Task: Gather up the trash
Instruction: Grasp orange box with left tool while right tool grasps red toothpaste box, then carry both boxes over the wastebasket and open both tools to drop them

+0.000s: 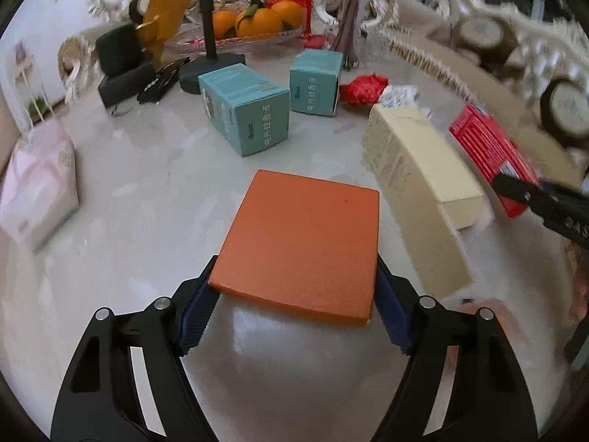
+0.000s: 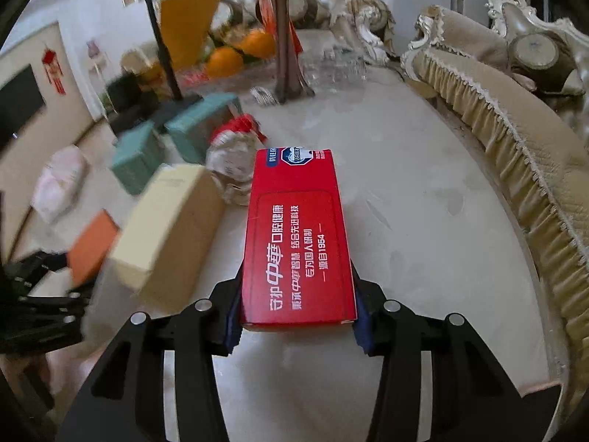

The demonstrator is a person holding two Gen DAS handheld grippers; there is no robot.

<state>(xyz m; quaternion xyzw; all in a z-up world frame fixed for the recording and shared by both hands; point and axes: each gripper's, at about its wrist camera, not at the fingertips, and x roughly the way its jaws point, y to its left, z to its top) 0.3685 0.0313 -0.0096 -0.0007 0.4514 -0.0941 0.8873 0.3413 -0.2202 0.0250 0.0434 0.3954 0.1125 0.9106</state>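
- The left gripper (image 1: 296,287) points down at a slant, its black arms rising from six o'clock; its blue ribbed pads (image 1: 195,316) sit against both sides of an orange box (image 1: 305,235).
- The right gripper (image 2: 296,313) tilts downward too, jaws narrower, pads pressing the near end of a red toothpaste box (image 2: 294,235).
- In the left wrist view, the right gripper shows at three o'clock.

1. The red box (image 2: 298,239) carries white Chinese print along its top: 中華 in large characters, 口腔健康 beside it, and a line ending in the number 1954.
2. The nearer teal box (image 1: 244,108) shows 电热蚊香液 down its end face (a small logo beside it is too small to read).
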